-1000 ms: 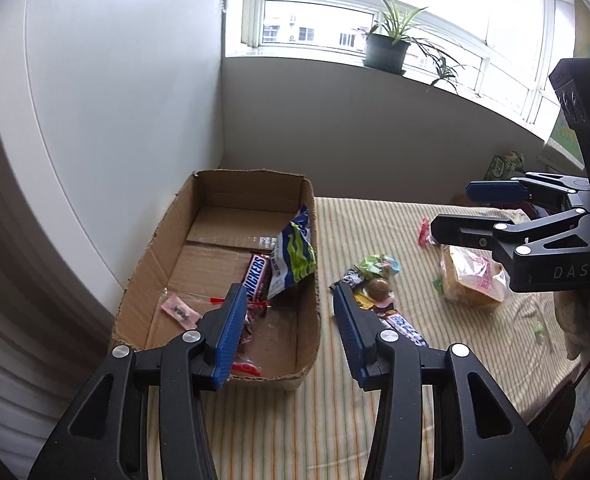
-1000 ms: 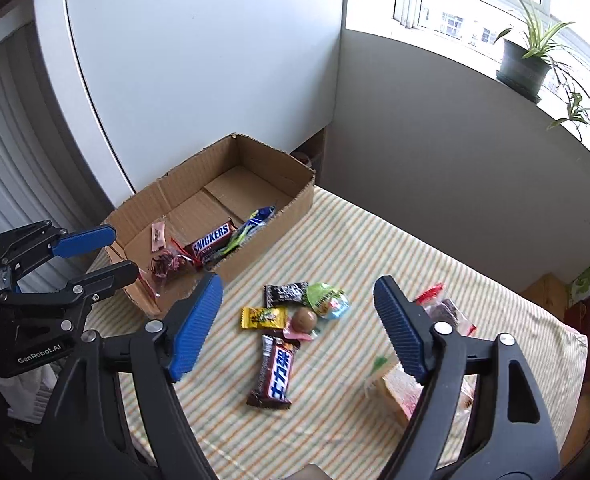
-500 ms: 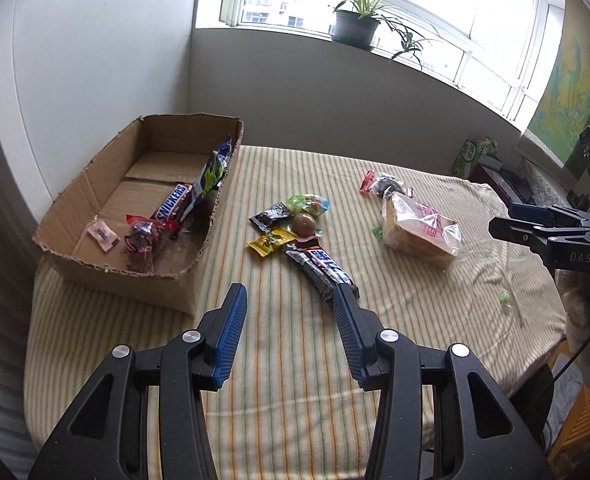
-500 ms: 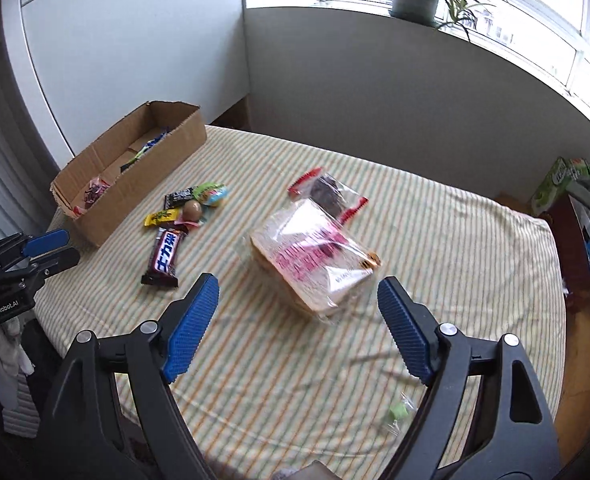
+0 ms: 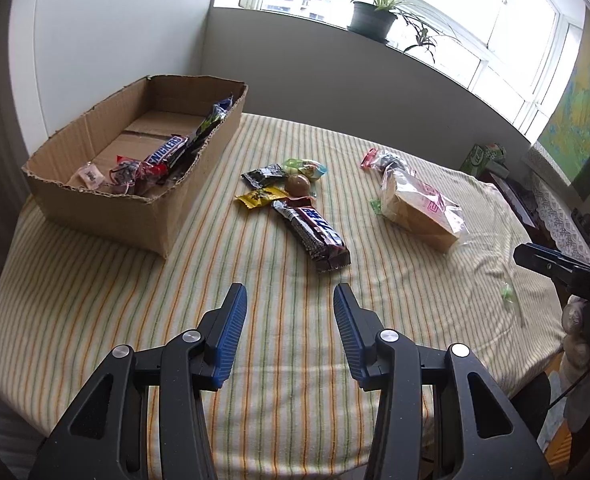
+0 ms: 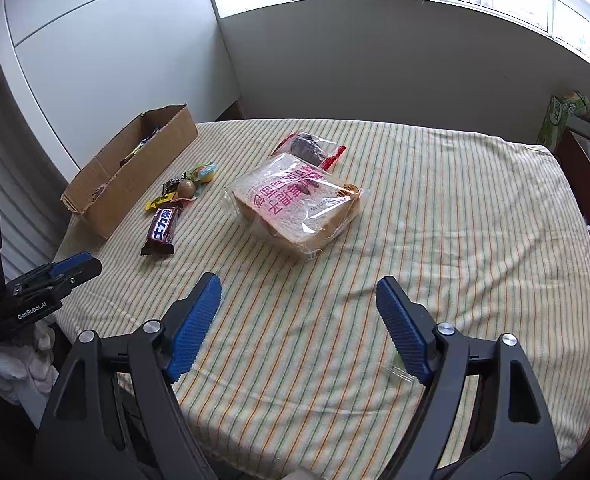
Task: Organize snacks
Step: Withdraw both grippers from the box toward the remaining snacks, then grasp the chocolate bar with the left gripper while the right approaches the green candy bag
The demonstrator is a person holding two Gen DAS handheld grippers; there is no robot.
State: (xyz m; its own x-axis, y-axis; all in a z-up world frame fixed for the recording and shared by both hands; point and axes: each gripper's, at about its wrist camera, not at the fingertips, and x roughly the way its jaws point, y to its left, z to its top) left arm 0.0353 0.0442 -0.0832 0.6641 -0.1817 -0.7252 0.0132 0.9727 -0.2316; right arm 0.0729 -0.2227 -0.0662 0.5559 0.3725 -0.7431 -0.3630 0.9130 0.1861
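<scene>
Both grippers have pulled back from the cardboard box (image 5: 135,200) to the near table edge; the left gripper (image 5: 291,336) and right gripper (image 6: 299,324) hang empty, jaws spread. The bagged bread (image 6: 295,204) now sits at the right gripper's twelve o'clock, so it looks next, with loose snacks (image 5: 295,196) at eleven.

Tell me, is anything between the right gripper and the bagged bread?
Nothing visible. The right gripper is open over bare striped tablecloth, and the bagged bread lies straight ahead; the cookie packet sits behind it.
</scene>
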